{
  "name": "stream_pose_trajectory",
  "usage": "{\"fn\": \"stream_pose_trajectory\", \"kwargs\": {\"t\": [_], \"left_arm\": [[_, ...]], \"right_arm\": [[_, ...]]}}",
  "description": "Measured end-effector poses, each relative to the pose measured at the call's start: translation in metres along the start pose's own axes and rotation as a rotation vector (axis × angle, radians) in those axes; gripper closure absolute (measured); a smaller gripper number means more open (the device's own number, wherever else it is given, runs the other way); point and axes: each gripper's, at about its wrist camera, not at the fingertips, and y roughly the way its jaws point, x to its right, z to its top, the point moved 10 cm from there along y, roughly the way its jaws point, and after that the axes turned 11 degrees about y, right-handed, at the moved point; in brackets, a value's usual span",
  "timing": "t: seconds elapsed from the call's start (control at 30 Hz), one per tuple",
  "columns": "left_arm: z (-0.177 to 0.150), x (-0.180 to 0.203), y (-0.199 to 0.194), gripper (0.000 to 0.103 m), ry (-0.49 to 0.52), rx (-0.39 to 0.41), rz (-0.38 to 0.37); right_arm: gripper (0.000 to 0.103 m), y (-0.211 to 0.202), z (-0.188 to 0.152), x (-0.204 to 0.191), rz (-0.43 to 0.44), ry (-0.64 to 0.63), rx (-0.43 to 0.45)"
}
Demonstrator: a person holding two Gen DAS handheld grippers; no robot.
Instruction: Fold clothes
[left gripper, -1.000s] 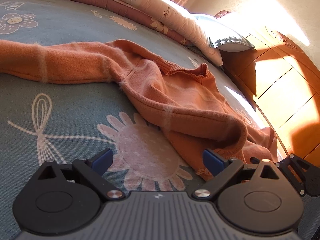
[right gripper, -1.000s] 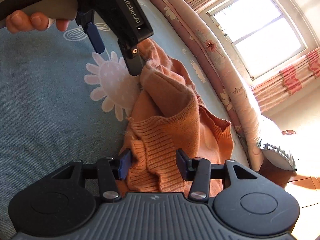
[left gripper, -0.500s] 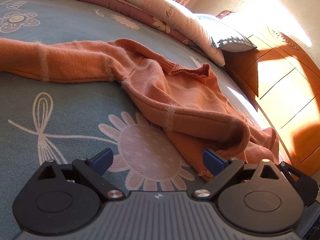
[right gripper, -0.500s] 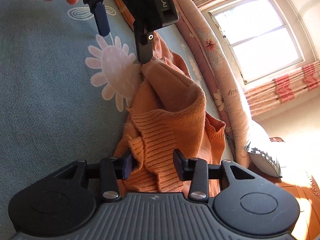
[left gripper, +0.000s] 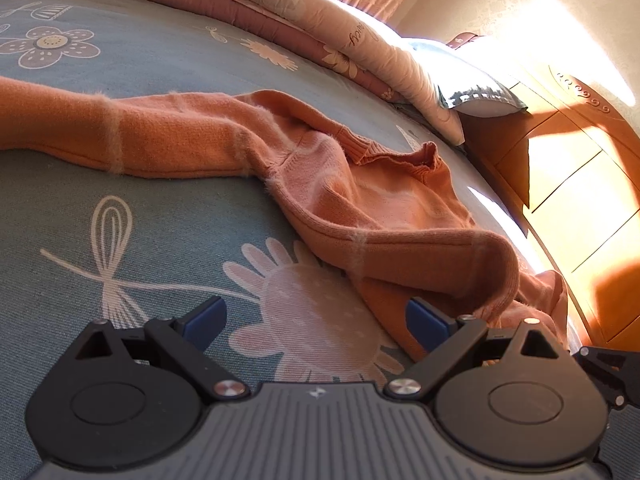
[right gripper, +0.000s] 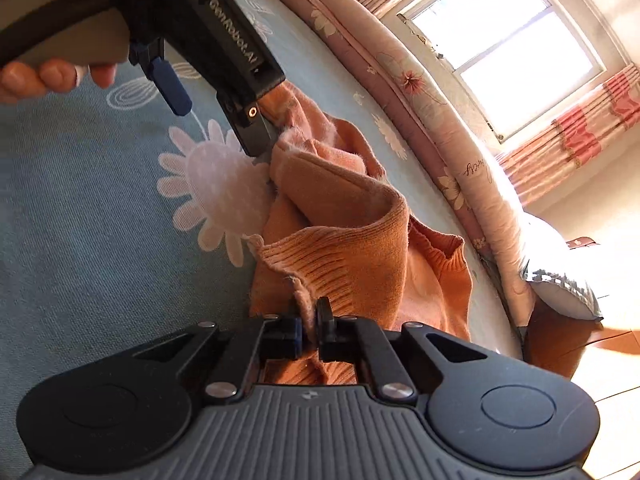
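2 grippers | R gripper [right gripper: 308,326]: jaws just closed on orange sweater [right gripper: 360,264] hem | L gripper [left gripper: 316,320]: jaws wide, empty

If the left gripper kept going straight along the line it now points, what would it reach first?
Probably the bedspread itself: the left gripper stands open, angled down at the white flower print between its fingers. The orange sweater lies just right of that line, near the right fingertip, so depth leaves some doubt.

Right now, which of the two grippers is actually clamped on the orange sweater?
The right gripper: its jaws have just closed on the ribbed hem of the orange sweater. The left gripper stands wide open, only one finger at the fabric.
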Motion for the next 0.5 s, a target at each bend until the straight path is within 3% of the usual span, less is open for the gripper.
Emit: {"fn": "stream_pose_trajectory", "kwargs": {"t": [0.17, 0.27, 0.5], "left_arm": [[0.0, -0.012, -0.002, 0.007, -0.142, 0.003, -0.086], [-0.005, -0.016, 0.003, 0.007, -0.272, -0.025, -0.187], [-0.008, -0.015, 0.011, 0.007, -0.496, -0.018, -0.394]], "right_arm": [[0.095, -0.05, 0.017, -0.007, 0.292, 0.215, -0.015], [0.095, -0.071, 0.029, -0.003, 0.379, 0.291, 0.003], [0.096, -0.094, 0.041, -0.018, 0.478, 0.278, -0.006]]}}
